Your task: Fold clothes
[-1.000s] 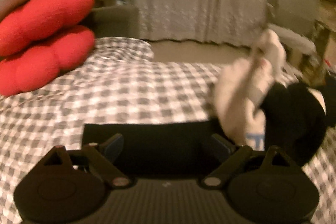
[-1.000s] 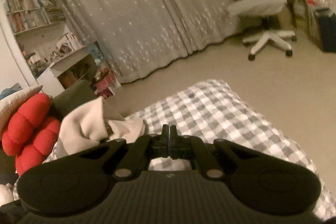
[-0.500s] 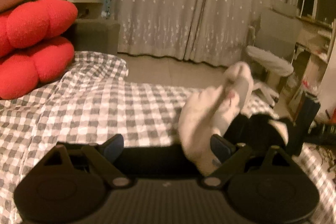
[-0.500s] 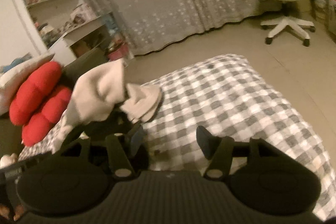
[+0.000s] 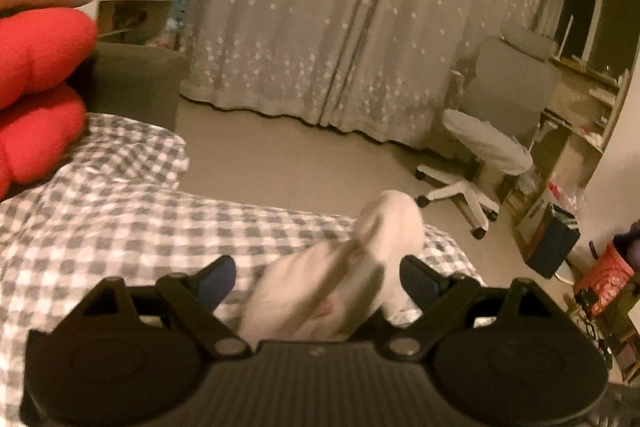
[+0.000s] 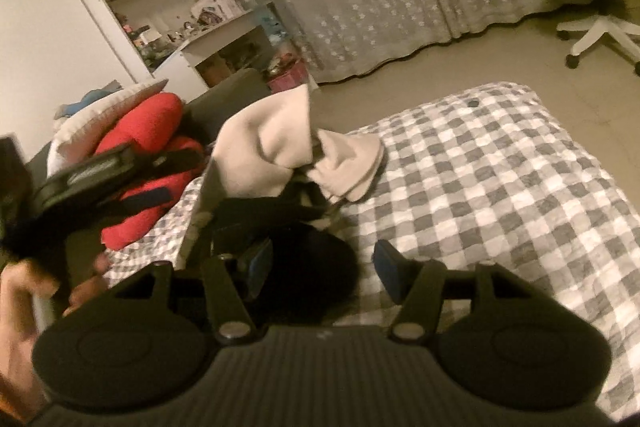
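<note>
Here, one cream garment (image 5: 344,283) between the left gripper's (image 5: 316,277) wide fingers; right gripper's (image 6: 320,267) fingers apart, empty.

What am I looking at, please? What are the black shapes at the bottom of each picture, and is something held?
A person holds a two-finger claw in each hand, each with a camera looking along its fingers. One picture comes from the left claw, the other from the right claw. On the checked bed cover are a red cushion, a white garment and a black garment. Both claws are open: the white garment sits loosely between the left one's fingers; the right holds nothing.
</note>
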`<control>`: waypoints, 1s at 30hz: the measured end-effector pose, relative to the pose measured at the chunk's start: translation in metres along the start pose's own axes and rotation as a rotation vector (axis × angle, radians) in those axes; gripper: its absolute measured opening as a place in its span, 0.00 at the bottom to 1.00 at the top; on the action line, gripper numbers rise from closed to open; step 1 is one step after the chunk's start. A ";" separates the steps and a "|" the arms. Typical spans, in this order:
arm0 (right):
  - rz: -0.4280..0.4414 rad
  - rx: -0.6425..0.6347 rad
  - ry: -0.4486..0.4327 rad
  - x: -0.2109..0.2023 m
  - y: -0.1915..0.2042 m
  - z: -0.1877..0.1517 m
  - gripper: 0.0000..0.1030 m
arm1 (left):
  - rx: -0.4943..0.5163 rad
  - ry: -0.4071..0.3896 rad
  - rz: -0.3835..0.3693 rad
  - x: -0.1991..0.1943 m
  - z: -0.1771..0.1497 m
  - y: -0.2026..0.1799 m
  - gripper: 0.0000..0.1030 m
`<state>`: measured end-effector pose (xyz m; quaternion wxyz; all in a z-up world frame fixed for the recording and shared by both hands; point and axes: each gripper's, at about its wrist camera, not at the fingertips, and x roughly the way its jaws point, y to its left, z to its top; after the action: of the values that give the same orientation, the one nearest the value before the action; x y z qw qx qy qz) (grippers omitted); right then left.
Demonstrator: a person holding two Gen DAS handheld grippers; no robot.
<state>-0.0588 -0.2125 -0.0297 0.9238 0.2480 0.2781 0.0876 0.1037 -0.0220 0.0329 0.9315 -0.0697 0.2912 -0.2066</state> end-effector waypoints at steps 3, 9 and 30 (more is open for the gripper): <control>0.020 0.000 0.017 0.002 0.001 -0.001 0.59 | 0.038 0.026 0.027 0.015 0.006 -0.017 0.82; 0.053 0.005 0.040 0.003 0.003 -0.002 0.59 | 0.071 0.083 0.096 0.043 0.011 -0.029 0.56; 0.102 -0.082 0.148 0.020 0.022 -0.014 0.59 | -0.157 -0.089 0.489 -0.021 0.014 0.047 0.10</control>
<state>-0.0509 -0.1820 -0.0380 0.9045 0.2165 0.3288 0.1640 0.1121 0.0293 0.0432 0.9573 -0.0783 0.2734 0.0512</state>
